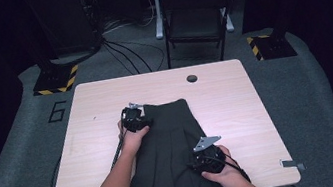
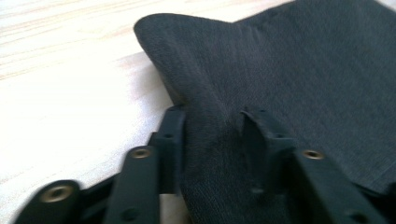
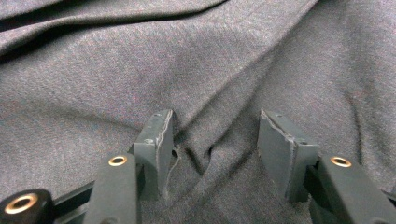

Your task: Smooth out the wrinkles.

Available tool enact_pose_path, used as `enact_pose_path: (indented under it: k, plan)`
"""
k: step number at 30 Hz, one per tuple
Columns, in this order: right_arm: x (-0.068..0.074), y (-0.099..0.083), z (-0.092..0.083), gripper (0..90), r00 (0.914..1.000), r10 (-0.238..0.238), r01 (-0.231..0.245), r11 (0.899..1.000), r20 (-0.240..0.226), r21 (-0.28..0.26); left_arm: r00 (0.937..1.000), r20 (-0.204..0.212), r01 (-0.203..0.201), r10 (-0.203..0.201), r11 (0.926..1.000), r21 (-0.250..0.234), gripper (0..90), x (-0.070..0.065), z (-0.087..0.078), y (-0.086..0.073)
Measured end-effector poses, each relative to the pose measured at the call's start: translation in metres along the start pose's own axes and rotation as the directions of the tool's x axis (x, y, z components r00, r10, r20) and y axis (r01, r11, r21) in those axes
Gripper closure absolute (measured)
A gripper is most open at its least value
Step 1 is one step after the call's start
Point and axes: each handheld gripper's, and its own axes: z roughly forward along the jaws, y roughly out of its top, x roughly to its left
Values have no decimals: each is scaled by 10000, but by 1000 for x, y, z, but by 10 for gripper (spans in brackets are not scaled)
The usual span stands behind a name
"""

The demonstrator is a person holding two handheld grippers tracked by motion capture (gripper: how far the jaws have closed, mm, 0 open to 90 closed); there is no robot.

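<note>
Closest to the camera, in the high view, the two forearms of the person come in from the bottom edge. On the near right part of the dark grey skirt rests the right gripper. In the right gripper view its jaws stand apart and press down on the cloth, and a small raised fold of fabric sits between them; the pads do not squeeze it.

Farther away, the left gripper is at the far left corner of the skirt, near the waistband. In the left gripper view, one jaw is at the edge of the cloth beside the bare wood, the other lies on top of the fabric, with a ridge of cloth between them. These jaws are also apart.

Skirt lies flat on the light wooden table, with its hem reaching the near edge. Behind the table stands a black folding chair.
</note>
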Motion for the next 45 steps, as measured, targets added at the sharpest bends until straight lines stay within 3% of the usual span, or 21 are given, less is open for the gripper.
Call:
enact_pose_path:
  k: [1, 6, 7, 10, 13, 19, 23, 30, 31, 38, 43, 45]
  plan:
    - [0, 0, 0, 452, 10000, -10, 10, 10000, -15, 37, 9999, 35, 115, -115, 9999, -77, 645, -1, 0, 0]
    - [0, 0, 0, 453, 10000, 7, -7, 10000, -23, 47, 9999, -86, -128, 128, 9999, -47, 776, -3, -2, 2]
    - [0, 0, 0, 453, 10000, -7, 7, 10000, -10, 20, 9998, -120, 133, -136, 9997, -185, 796, -5, -2, 2]
    - [0, 0, 0, 453, 10000, 18, -18, 10000, -28, 59, 9997, -161, -163, 158, 9994, -292, 835, -8, -6, 4]
    - [-1, 0, 0, 453, 10000, -56, 56, 10000, -36, 1, 9993, -114, -360, 356, 9985, -402, 845, -9, -11, 7]
    - [0, 1, -1, 453, 10000, -34, 34, 9999, 19, 116, 9992, 163, -340, 355, 9958, -851, 851, -10, -26, 14]
    - [0, 1, -1, 454, 10000, -2, 1, 9999, 15, 127, 9982, 355, -434, 482, 9911, -1260, 853, -15, -37, 18]
    - [1, 2, -1, 454, 10000, 85, -85, 9999, 29, 129, 9910, 608, -1062, 1193, 9767, -1867, 855, -33, -59, 31]
    - [1, 2, -1, 454, 9999, 120, -120, 9999, 29, 90, 9866, 621, -1370, 1508, 9729, -1863, 855, -36, -64, 33]
    - [0, 1, -1, 454, 10000, 74, -73, 9998, -38, 157, 9696, 1016, -1930, 2228, 9507, -2429, 857, -55, -87, 42]
    - [1, 1, -1, 454, 9999, 169, -168, 9998, -15, 98, 9480, 1463, -2337, 2827, 9302, -2831, 857, -68, -107, 38]
    - [1, 1, 0, 454, 9998, 180, -180, 9998, -1, 72, 9357, 1749, -2469, 3064, 9228, -2957, 857, -72, -115, 30]
